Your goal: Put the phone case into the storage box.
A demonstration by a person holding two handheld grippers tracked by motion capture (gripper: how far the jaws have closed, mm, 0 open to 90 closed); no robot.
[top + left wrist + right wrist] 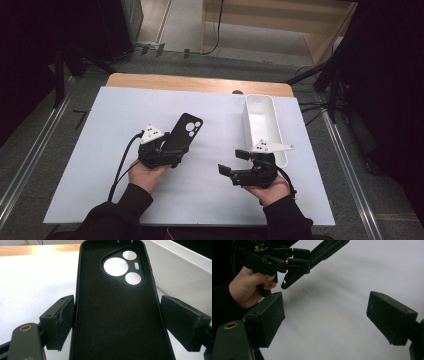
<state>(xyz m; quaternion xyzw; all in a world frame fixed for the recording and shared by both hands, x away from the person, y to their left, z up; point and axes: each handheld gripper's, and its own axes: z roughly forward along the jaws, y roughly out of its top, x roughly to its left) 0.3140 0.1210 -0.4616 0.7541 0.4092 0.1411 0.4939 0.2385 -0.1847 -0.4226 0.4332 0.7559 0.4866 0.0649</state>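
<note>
Fingers of my left gripper (117, 322) clamp the black phone case (117, 307) across its width, its long axis running straight ahead of them, camera cutout at the far end. White tray (260, 120) lies ahead and right across open bench (100, 150). My right gripper (324, 317) hangs nearer it, fingers apart, holding nothing
</note>
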